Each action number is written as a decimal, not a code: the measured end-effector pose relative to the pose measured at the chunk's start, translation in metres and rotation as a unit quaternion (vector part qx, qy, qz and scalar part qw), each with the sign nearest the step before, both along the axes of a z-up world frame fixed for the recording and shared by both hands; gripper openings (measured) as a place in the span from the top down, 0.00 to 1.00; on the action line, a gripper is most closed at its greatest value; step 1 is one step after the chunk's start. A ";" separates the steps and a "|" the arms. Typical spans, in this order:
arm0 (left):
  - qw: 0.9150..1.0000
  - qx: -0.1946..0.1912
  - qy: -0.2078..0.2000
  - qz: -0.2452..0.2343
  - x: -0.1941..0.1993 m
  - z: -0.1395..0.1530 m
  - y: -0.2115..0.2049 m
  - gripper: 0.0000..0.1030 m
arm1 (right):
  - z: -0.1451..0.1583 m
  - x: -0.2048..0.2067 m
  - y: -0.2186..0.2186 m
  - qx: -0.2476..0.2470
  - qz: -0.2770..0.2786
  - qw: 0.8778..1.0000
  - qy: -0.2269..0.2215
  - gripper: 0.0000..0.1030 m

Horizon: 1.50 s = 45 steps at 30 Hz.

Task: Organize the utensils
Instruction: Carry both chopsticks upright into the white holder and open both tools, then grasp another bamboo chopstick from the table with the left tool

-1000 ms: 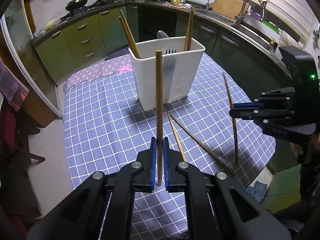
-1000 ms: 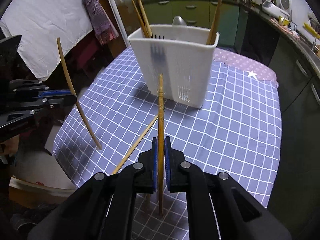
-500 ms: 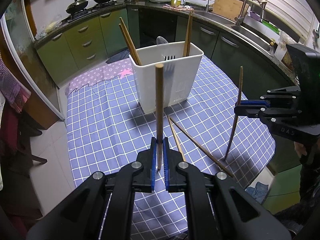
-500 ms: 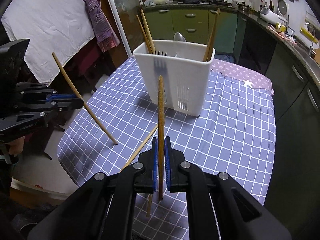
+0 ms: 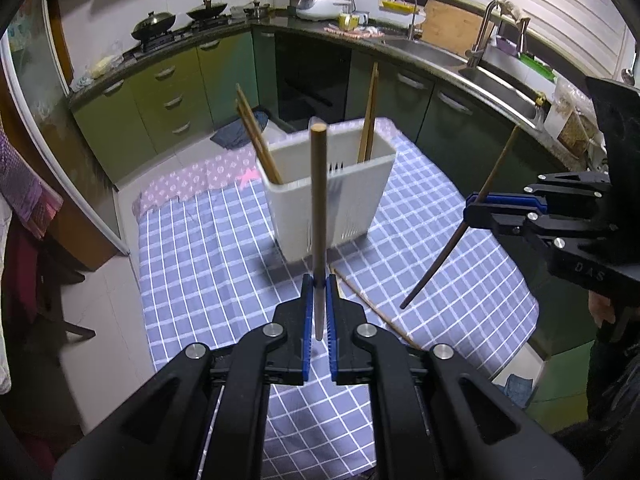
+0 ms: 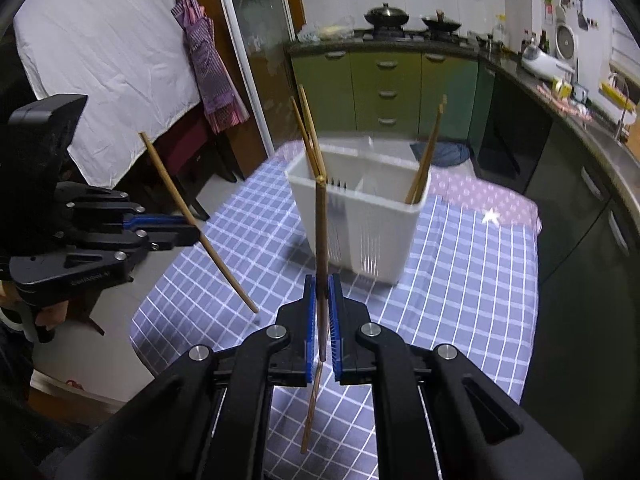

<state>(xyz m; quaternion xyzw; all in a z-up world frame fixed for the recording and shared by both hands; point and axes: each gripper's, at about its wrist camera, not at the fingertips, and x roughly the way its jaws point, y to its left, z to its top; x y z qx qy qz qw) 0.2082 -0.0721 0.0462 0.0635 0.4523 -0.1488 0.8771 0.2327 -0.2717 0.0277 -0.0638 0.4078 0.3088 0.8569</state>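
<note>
Chopsticks, one clamped in each closed gripper, have risen clear of the checked tablecloth since a second ago: the left gripper holds the pale chopstick upright, and the right gripper holds the darker chopstick, its lower tip now hanging free above the cloth near the table's right edge. Ahead, toward the table's far edge, stands the white utensil holder, already carrying chopsticks and a fork. Two loose chopsticks remain flat on the cloth between grippers and holder, so the task is judged partly done.
</note>
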 end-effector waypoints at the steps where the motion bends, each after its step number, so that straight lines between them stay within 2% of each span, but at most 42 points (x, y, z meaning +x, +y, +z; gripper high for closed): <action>1: 1.000 -0.001 -0.007 0.000 0.002 0.010 -0.001 0.94 | 0.010 0.001 0.000 0.003 -0.001 1.000 -0.008 0.93; 5: 0.999 -0.012 -0.044 0.001 0.006 0.050 -0.005 0.94 | 0.048 0.006 -0.007 0.020 -0.011 0.999 -0.041 0.93; 10: 0.993 -0.032 -0.115 0.014 0.015 0.104 -0.006 0.94 | 0.092 0.021 -0.016 0.048 -0.030 0.996 -0.074 0.93; 15: 0.986 -0.029 -0.161 0.030 0.038 0.119 -0.014 0.94 | 0.120 0.050 -0.021 0.079 -0.058 0.990 -0.103 0.93; 19: 0.989 -0.024 -0.142 0.041 0.065 0.096 -0.020 0.94 | 0.117 0.074 -0.017 0.076 -0.075 0.989 -0.105 0.93; 27: 0.997 -0.002 -0.062 0.048 0.098 0.034 -0.020 0.94 | 0.053 0.113 -0.003 0.042 -0.084 0.994 -0.049 0.93; 29: 0.998 0.000 -0.053 0.046 0.099 0.027 -0.020 0.89 | 0.044 0.116 -0.002 0.041 -0.086 0.994 -0.044 0.93; 31: 0.997 -0.001 -0.056 0.049 0.097 0.028 -0.019 0.74 | 0.039 0.118 -0.002 0.041 -0.086 0.995 -0.040 0.93; 34: 0.997 -0.007 -0.062 0.054 0.089 0.035 -0.014 0.68 | 0.035 0.119 0.002 0.037 -0.083 0.995 -0.035 0.92; 40: 0.997 -0.004 -0.060 0.056 0.069 0.044 -0.009 0.67 | 0.040 0.115 -0.002 0.044 -0.085 0.995 -0.041 0.81; 45: 0.999 0.005 -0.018 0.043 0.048 0.026 -0.013 0.67 | 0.056 0.085 -0.014 0.061 -0.079 0.993 -0.055 0.80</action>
